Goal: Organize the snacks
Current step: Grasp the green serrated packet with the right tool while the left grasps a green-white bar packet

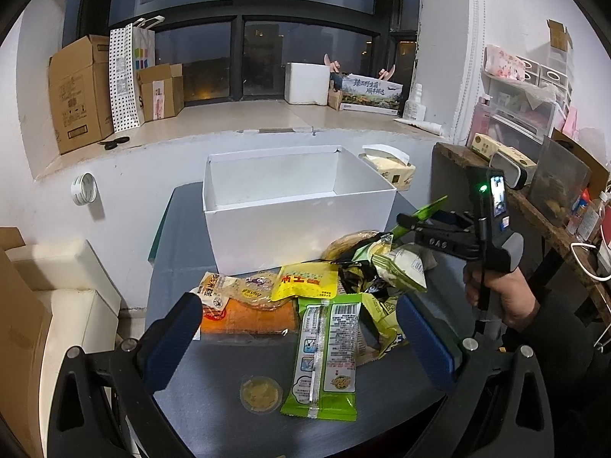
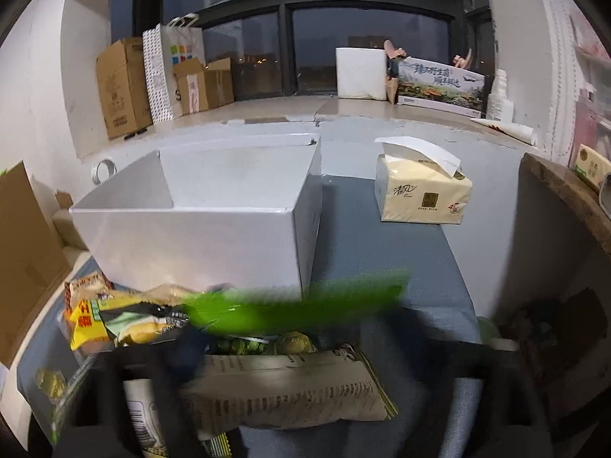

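Now, left wrist view: left gripper [image 1: 298,328] was wide open, low over snack pile [image 1: 305,297] on gray table [image 1: 214,378]. Right gripper [image 1: 410,225] pinched green packet [image 1: 427,210] beside white box [image 1: 298,206]. Box looked empty, so sorting seemed just begun.

Right wrist view: green packet [image 2: 298,305] was blurry, right gripper's own state unclear here. Next, packet likely needed lifting over box wall [image 2: 191,240]. Tissue pack [image 2: 420,191] sat well apart.

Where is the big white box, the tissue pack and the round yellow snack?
white box [image 1: 301,229], left wrist view, front wall.
tissue pack [image 2: 420,198], right wrist view, front face.
round yellow snack [image 1: 261,394], left wrist view, its middle.
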Available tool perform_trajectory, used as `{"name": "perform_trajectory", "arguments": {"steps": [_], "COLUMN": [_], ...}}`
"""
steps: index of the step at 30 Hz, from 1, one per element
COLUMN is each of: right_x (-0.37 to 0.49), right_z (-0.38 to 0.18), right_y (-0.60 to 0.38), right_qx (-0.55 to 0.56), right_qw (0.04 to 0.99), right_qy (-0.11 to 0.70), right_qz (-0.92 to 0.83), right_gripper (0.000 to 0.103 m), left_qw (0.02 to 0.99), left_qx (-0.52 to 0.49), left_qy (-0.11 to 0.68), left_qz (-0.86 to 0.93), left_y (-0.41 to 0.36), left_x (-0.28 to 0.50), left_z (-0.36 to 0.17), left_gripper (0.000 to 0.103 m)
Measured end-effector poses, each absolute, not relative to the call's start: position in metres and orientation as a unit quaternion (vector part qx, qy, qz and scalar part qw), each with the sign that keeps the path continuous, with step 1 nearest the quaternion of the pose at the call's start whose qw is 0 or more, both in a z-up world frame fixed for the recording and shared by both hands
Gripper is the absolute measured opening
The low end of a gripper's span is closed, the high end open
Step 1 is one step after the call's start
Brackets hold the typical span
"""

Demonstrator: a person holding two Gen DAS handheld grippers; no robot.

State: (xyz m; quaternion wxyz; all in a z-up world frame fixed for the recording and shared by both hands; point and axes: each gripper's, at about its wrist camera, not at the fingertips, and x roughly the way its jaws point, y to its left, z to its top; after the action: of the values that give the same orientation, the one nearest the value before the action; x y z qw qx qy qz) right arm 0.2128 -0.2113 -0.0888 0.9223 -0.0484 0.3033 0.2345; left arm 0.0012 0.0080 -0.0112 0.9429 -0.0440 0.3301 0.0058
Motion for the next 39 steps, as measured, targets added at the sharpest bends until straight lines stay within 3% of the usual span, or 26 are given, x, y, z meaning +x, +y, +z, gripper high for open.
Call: {"name": "perform_trajectory", "arguments": {"steps": [10, 17, 28, 30, 32, 39], "right_x": [0.191, 0.136, 0.079, 0.077, 0.078, 0.077], "right_z": [-0.038, 0.000, 0.016, 0.015, 0.013, 0.009], "right_y": [-0.240, -0.265, -0.292, -0.291, -0.290, -0.287], "right_qx": [-0.012, 0.004, 0.034, 0.032, 0.032, 0.033], "right_qw": [0.937, 0.943, 0.939, 0.940, 0.939, 0.937], "right_qy": [0.254, 0.220, 0.203, 0.201, 0.206, 0.212], "right_qz": [0.240, 0.250, 0.275, 0.273, 0.275, 0.277], "right_gripper": [0.074, 0.074, 0.074, 0.074, 0.074, 0.074], "left_qw": [0.929, 0.901, 0.843, 0.841, 0.845, 0.871], "left_qx": [-0.046, -0.050, -0.087, -0.084, -0.084, -0.060], "left_qy": [0.367, 0.426, 0.520, 0.524, 0.516, 0.468], "left_qz": [-0.015, -0.067, -0.107, -0.104, -0.114, -0.139], "left_y": [0.005, -0.010, -0.006, -0.007, -0.009, -0.025], "left_x": [0.011, 0.038, 0.089, 0.089, 0.086, 0.055], "left_z": [-0.036, -0.079, -0.155, -0.160, -0.157, -0.124], "left_gripper": [0.103, 0.103, 0.102, 0.074, 0.065, 0.065]}}
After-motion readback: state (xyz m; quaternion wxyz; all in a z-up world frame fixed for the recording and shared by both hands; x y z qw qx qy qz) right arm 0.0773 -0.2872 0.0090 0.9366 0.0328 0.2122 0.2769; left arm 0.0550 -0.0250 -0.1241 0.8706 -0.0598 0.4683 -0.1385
